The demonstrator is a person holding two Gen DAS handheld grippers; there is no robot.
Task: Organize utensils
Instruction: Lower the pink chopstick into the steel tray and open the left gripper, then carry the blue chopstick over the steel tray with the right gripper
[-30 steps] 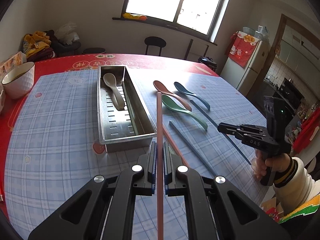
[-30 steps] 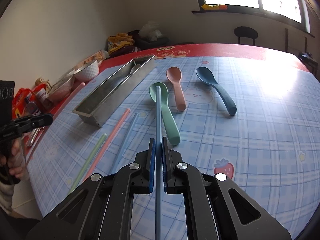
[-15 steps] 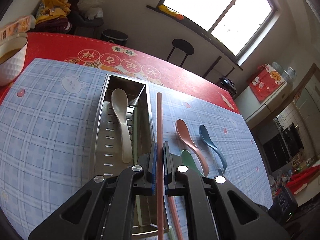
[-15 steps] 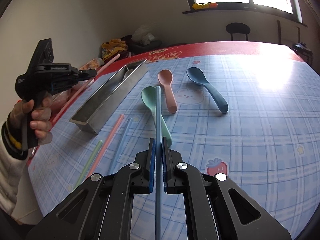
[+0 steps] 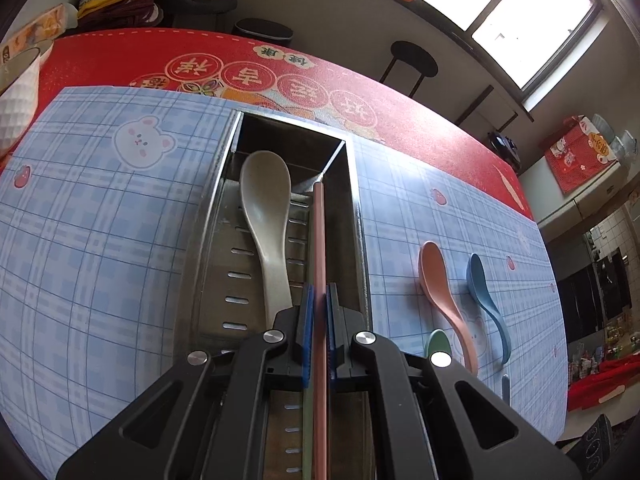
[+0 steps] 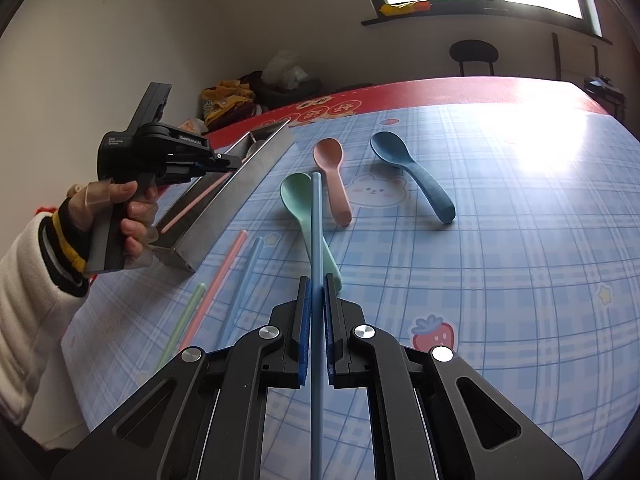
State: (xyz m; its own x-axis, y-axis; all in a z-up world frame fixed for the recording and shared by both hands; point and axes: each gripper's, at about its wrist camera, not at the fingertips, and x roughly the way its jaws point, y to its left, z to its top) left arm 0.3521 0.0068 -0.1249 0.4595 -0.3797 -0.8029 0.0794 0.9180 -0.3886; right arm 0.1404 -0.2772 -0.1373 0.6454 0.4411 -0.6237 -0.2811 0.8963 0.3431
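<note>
The left gripper [image 5: 317, 308] pinches a pink chopstick [image 5: 319, 240], holding it lengthwise over the steel tray [image 5: 358, 216], in the narrow right slot beside the cream spoon [image 5: 266, 216]. The right gripper [image 6: 316, 300] clamps a blue chopstick [image 6: 316, 232] above the green spoon [image 6: 298, 200]; pink spoon [image 6: 332, 168] and blue spoon [image 6: 404, 164] lie on the checked mat [image 6: 500, 260]

Green spoon [image 5: 439, 341] mostly hidden behind left tool [image 5: 317, 332].

Tray [image 5: 224, 184] on surface [image 5: 100, 240], one spoon [image 5: 266, 216] inside. Right of tray, three spoons [image 6: 332, 176] side by side. Loose chopsticks [image 6: 224, 276] before tray's near end.
</note>
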